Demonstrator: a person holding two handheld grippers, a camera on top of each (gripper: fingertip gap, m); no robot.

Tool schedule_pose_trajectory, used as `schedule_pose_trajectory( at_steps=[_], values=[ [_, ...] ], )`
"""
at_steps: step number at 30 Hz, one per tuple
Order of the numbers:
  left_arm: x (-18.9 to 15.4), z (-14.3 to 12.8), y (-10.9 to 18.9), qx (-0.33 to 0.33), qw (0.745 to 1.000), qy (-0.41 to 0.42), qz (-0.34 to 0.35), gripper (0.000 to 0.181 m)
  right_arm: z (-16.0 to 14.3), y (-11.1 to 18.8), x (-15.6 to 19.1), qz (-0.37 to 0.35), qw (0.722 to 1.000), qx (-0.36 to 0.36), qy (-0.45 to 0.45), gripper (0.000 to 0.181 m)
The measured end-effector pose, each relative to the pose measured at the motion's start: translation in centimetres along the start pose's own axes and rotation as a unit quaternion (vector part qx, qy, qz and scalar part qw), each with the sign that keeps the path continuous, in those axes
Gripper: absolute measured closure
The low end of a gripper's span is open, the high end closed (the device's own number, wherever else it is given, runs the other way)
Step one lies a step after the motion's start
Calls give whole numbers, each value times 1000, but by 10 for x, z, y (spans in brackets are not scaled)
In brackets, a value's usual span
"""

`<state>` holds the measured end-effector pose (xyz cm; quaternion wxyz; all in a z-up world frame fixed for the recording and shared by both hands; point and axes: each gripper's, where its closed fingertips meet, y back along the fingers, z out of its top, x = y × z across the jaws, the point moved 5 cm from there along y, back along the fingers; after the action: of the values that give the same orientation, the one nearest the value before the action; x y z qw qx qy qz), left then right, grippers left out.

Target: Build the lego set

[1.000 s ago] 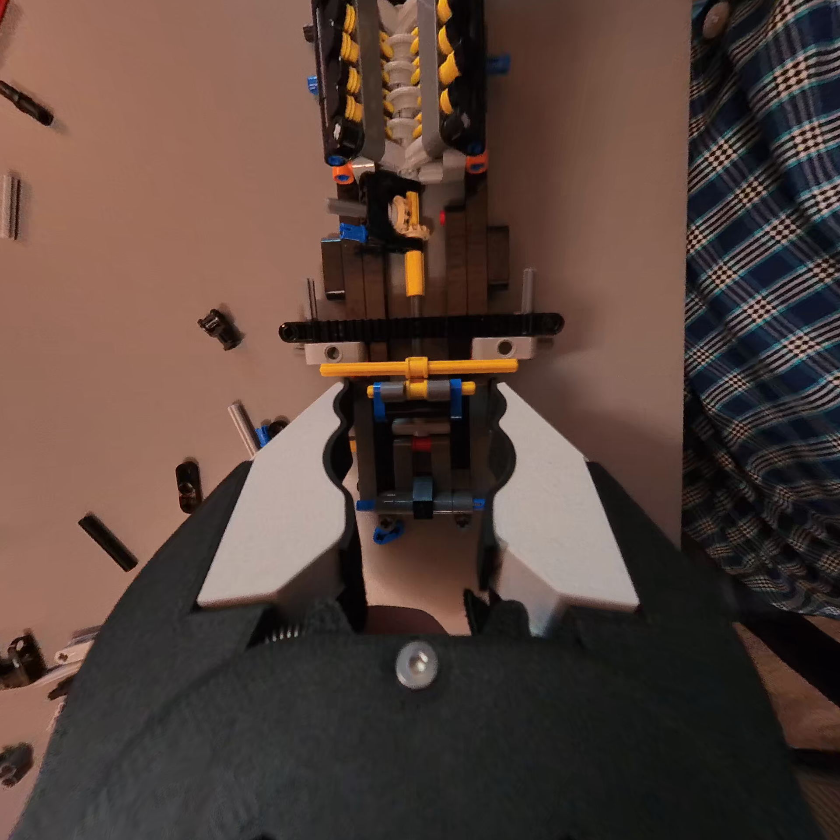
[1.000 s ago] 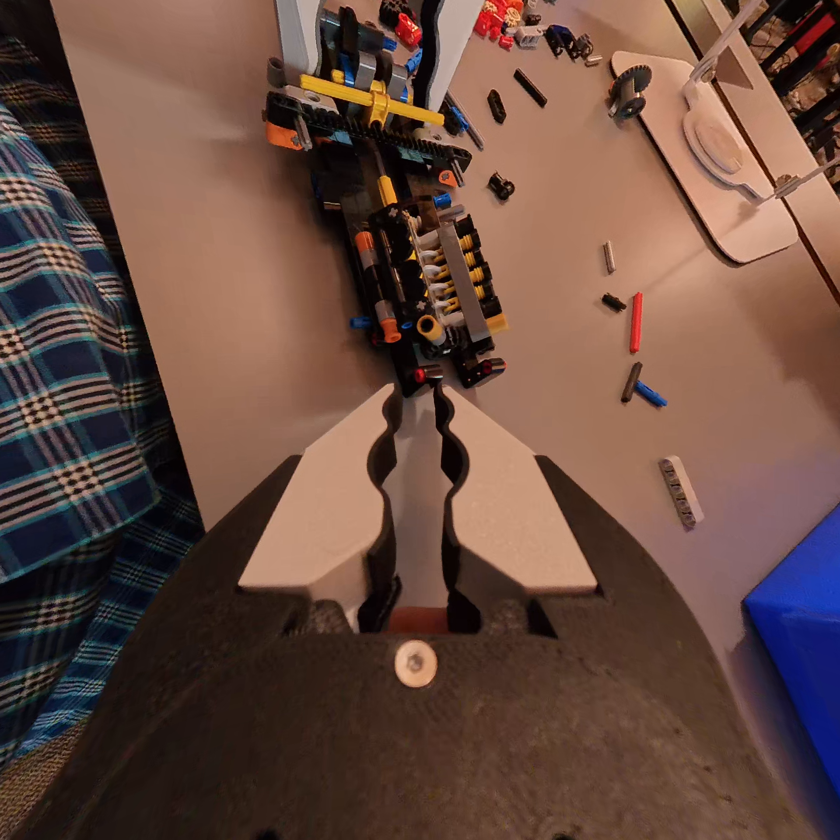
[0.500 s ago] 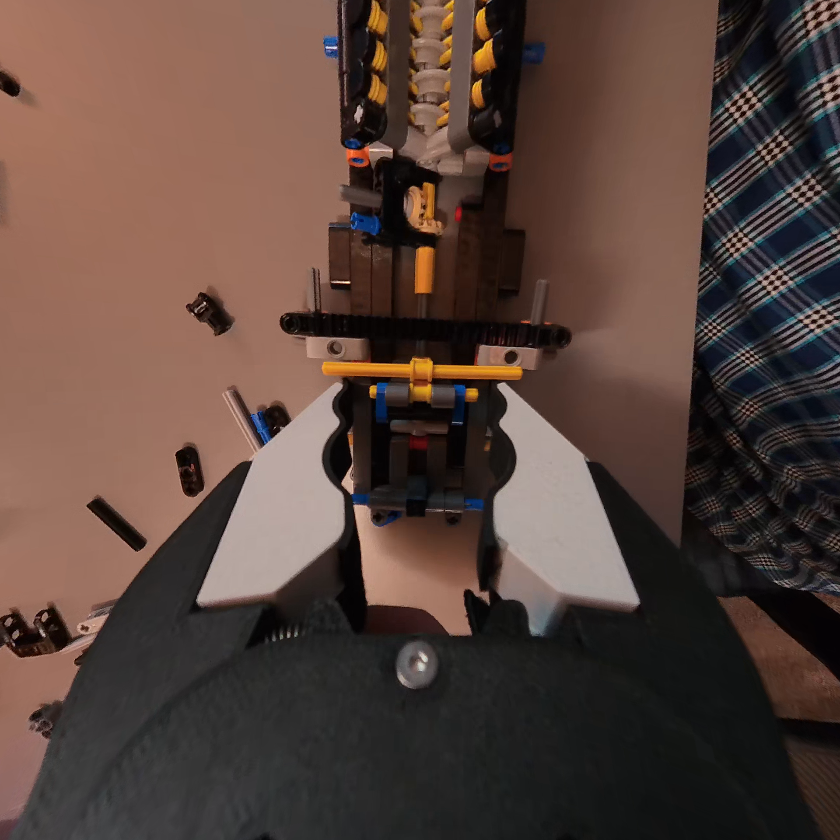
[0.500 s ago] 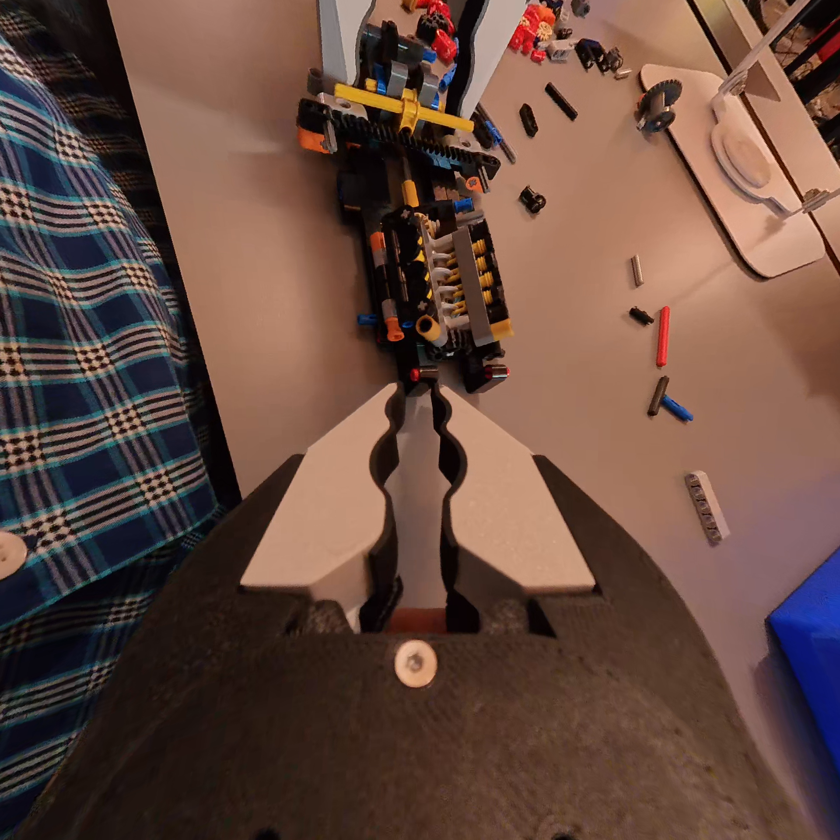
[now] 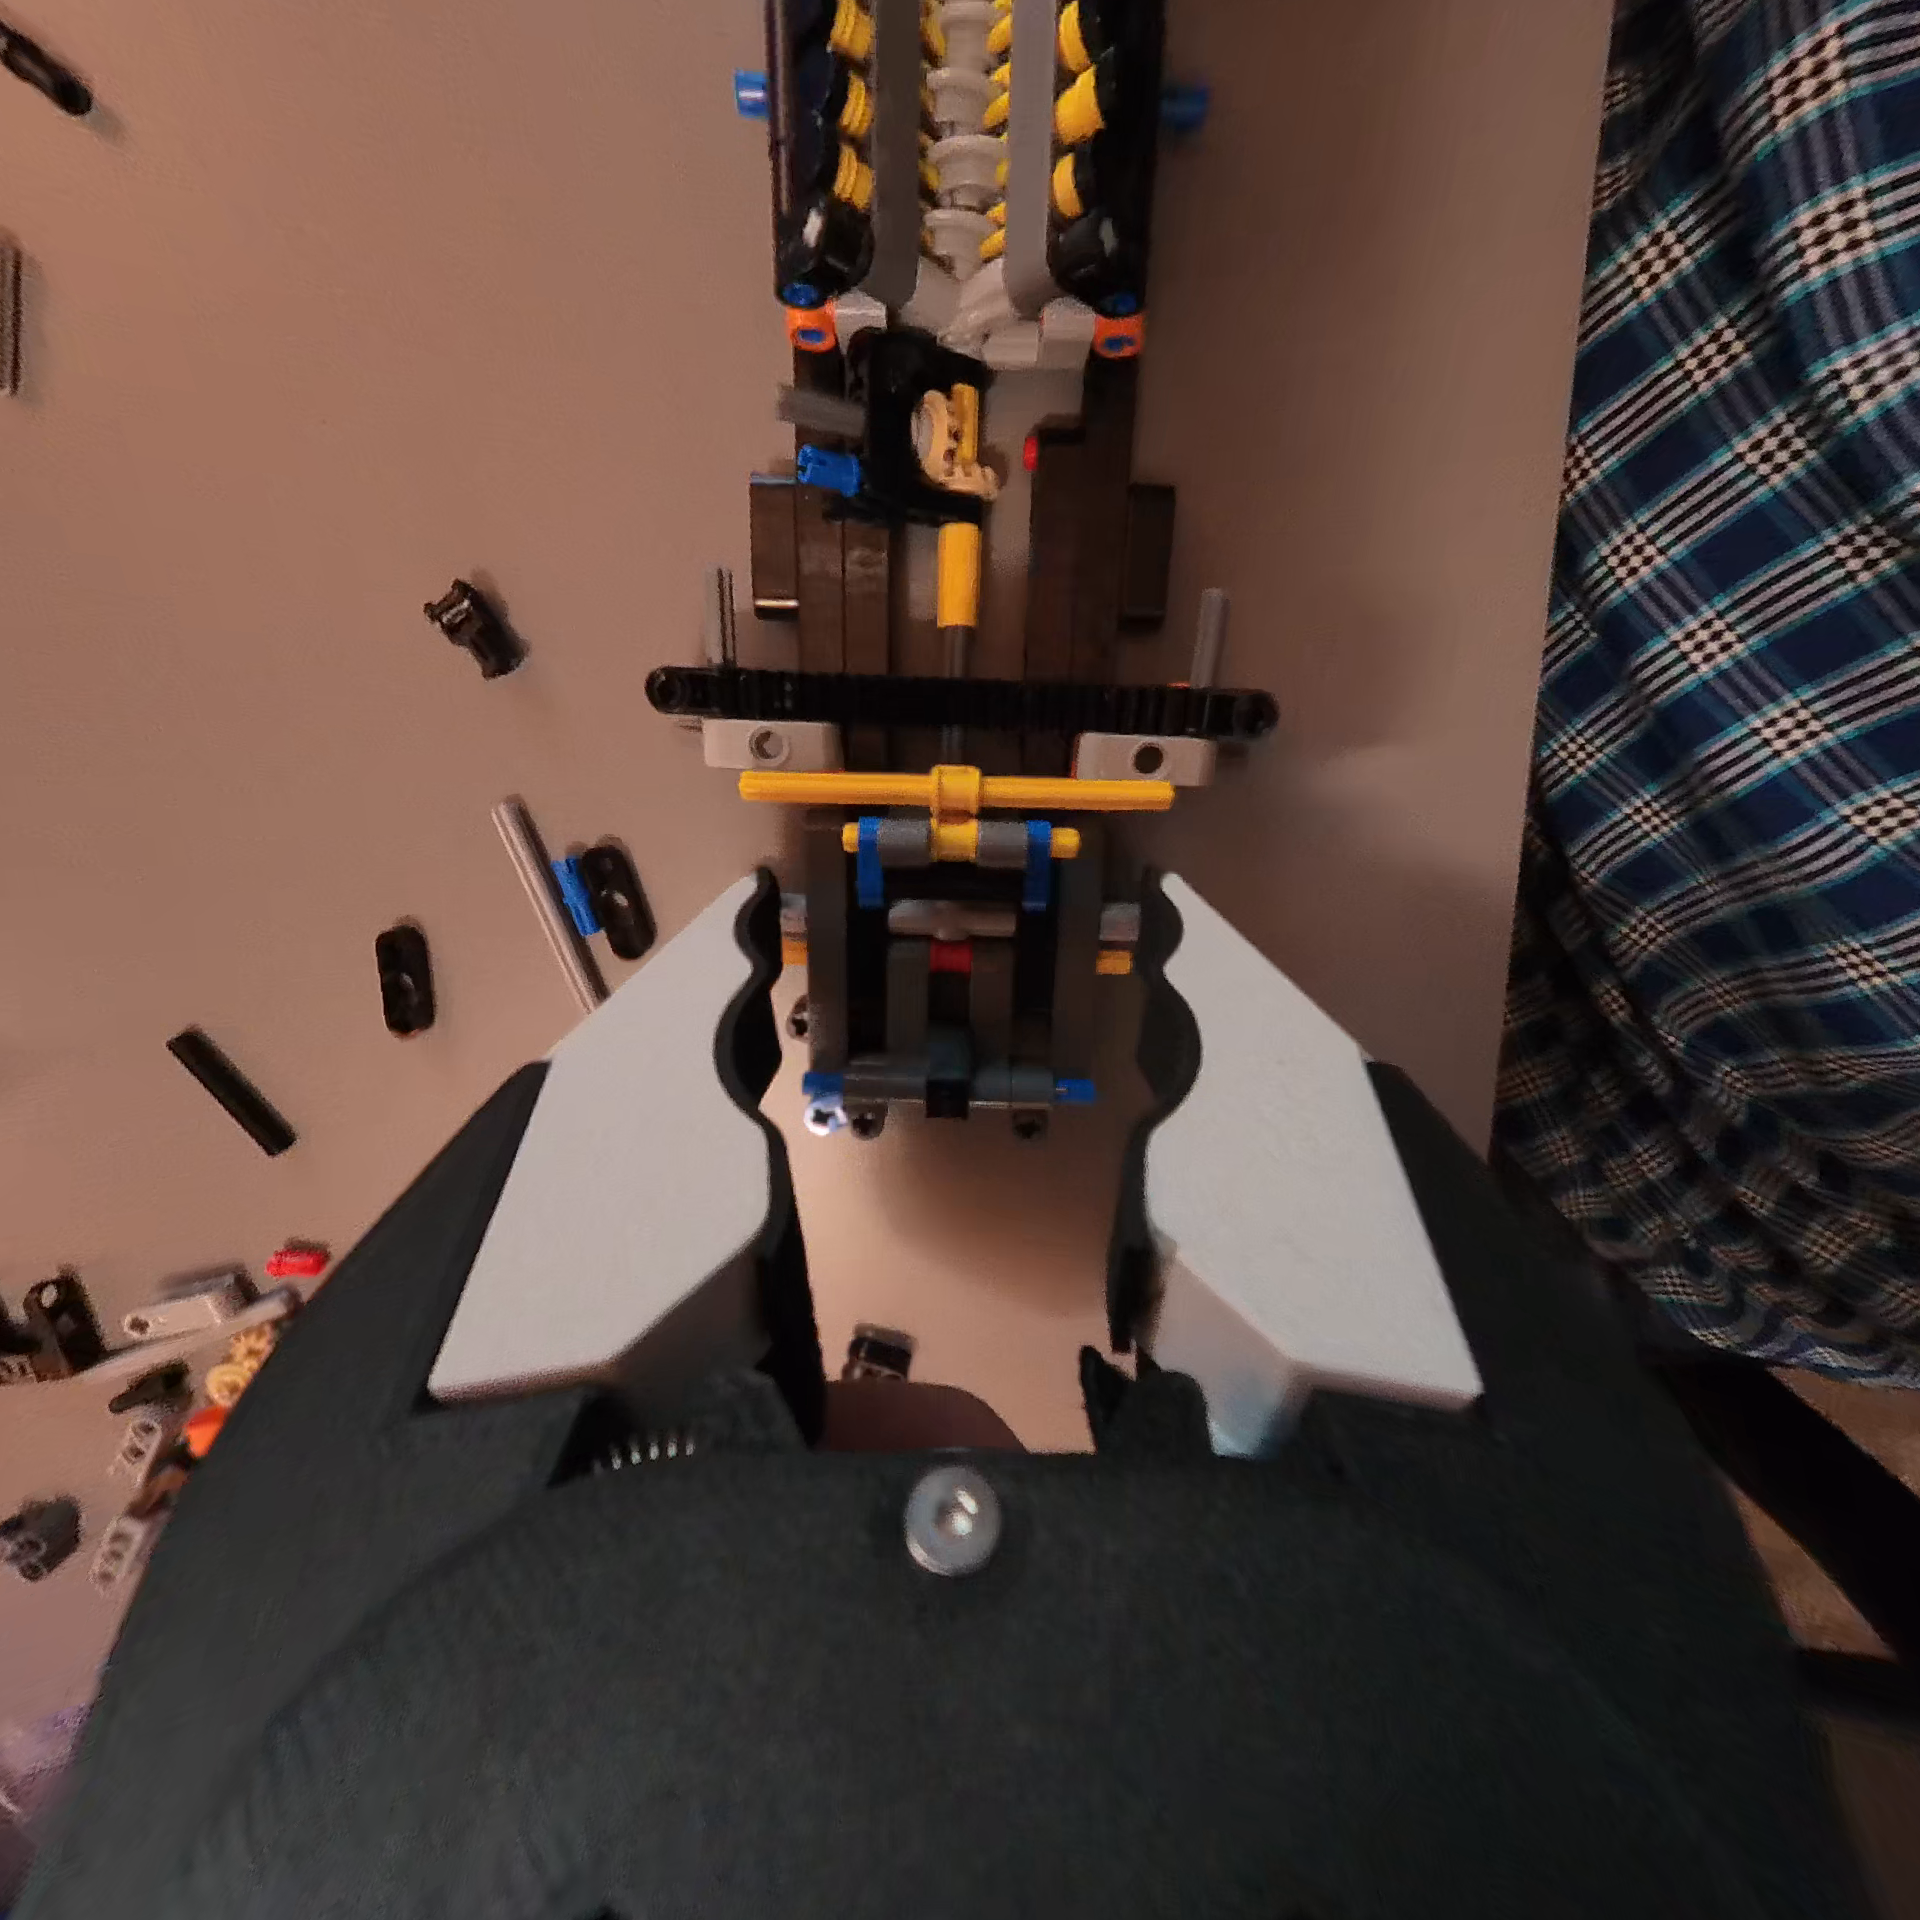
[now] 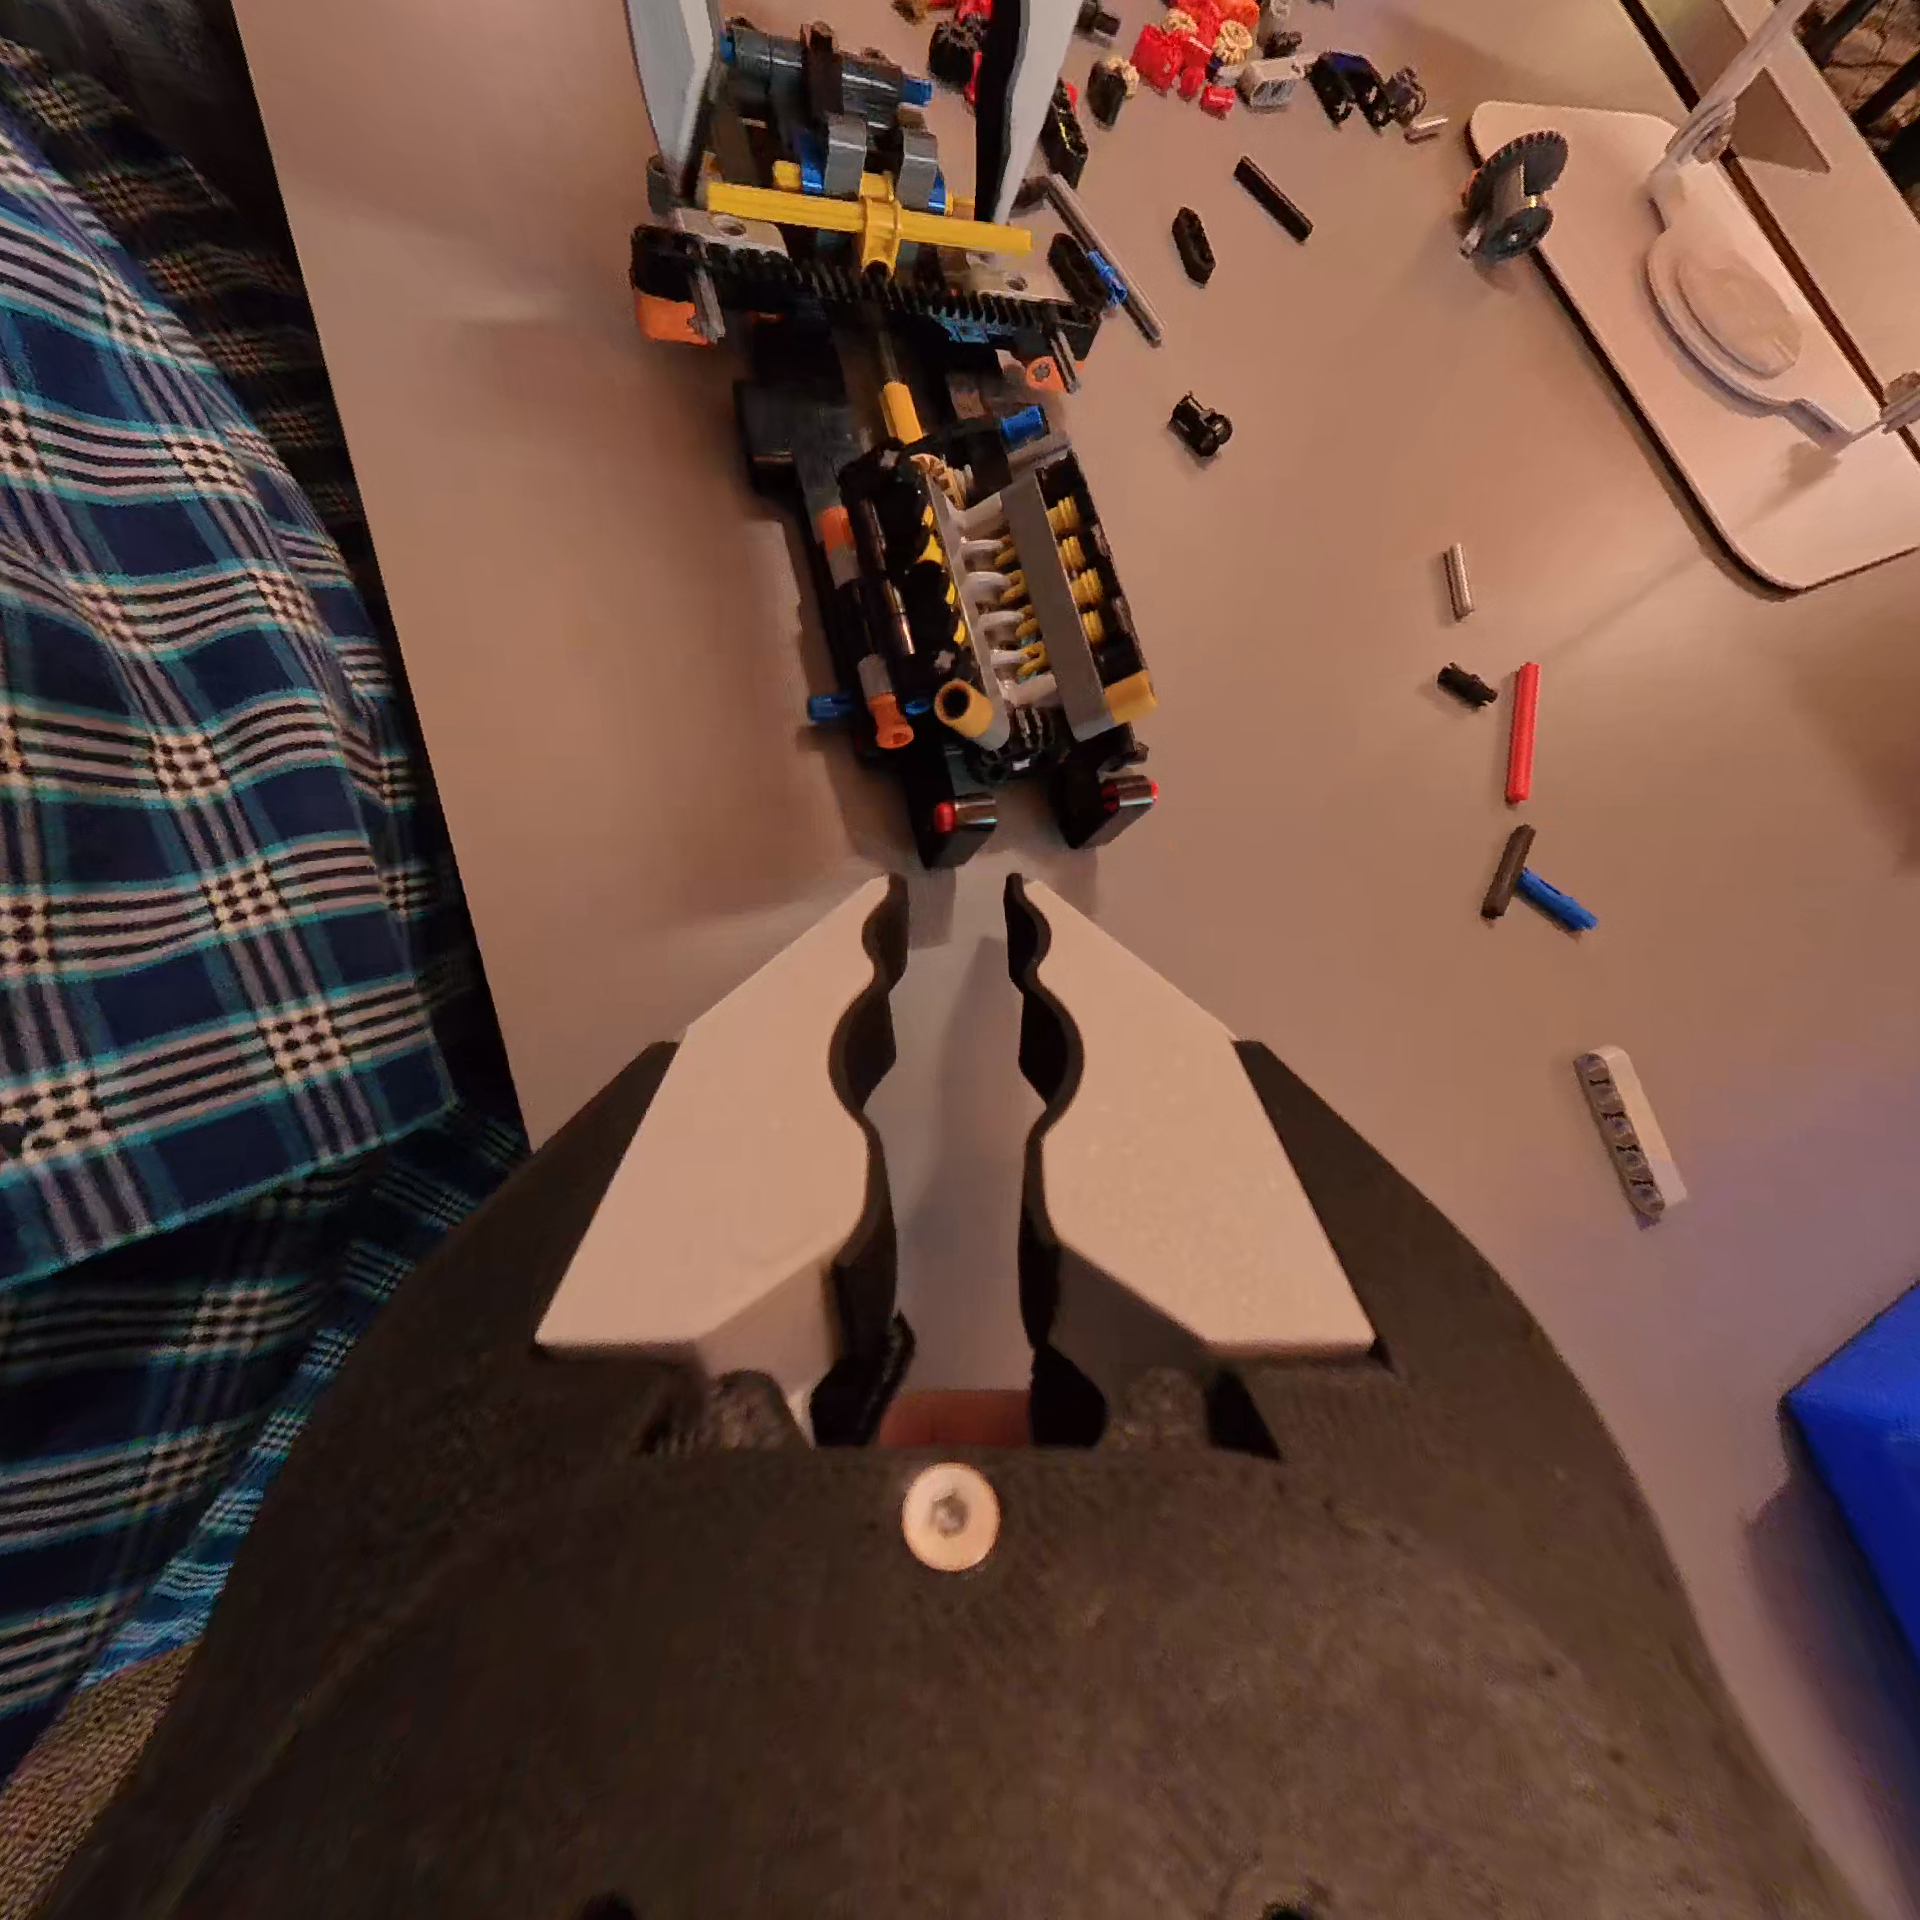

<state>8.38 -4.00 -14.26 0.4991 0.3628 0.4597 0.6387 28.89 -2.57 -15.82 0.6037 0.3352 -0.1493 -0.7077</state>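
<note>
The lego model (image 5: 956, 623) is a long black chassis with a yellow and white engine block, a black toothed rack and a yellow cross axle. It lies on the tan table. My left gripper (image 5: 958, 883) straddles its near end, fingertips against the side pins. The model also shows in the right wrist view (image 6: 966, 582), with the left gripper's fingers (image 6: 675, 94) on its far end. My right gripper (image 6: 951, 883) is empty, jaws a narrow gap apart. It sits just short of the model's end with the red pins.
Loose parts lie on the table: a black link (image 5: 405, 977), a grey axle (image 5: 545, 914), a small pile (image 5: 156, 1340), a red axle (image 6: 1522, 732) and a grey beam (image 6: 1626, 1143). A blue box (image 6: 1870, 1475) and a white board (image 6: 1662, 312) are at the right. A person's plaid sleeve (image 6: 156, 727) runs along the table edge. About 15 centimeters separates my left fingertips from my right.
The model sits slightly farther forward between my left fingers, and a small black part now shows between them. My right gripper's jaws have parted slightly and its view has shifted sideways.
</note>
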Motion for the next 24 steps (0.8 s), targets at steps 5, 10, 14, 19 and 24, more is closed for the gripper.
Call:
schedule_pose_trajectory(
  at_steps=[5, 10, 14, 19, 24],
  values=[
    [-3, -12, 6, -11, 999, 25, 28, 108, -3, 5, -8, 9, 1000, -2, -12, 164],
    [-12, -7, 15, -45, 997, 40, 55, 105, -5, 10, -21, 16, 999, -9, -28, 161],
    [-17, 4, 19, -74, 992, 60, 87, 100, 0, 7, -23, 53, 997, -32, -42, 147],
    [-20, 10, 10, -83, 984, 95, 124, 95, -1, -9, -24, 84, 996, -12, -32, 130],
    [-25, 8, 2, -83, 983, 105, 123, 99, 4, -16, -23, 106, 994, -7, -23, 136]
  ],
)
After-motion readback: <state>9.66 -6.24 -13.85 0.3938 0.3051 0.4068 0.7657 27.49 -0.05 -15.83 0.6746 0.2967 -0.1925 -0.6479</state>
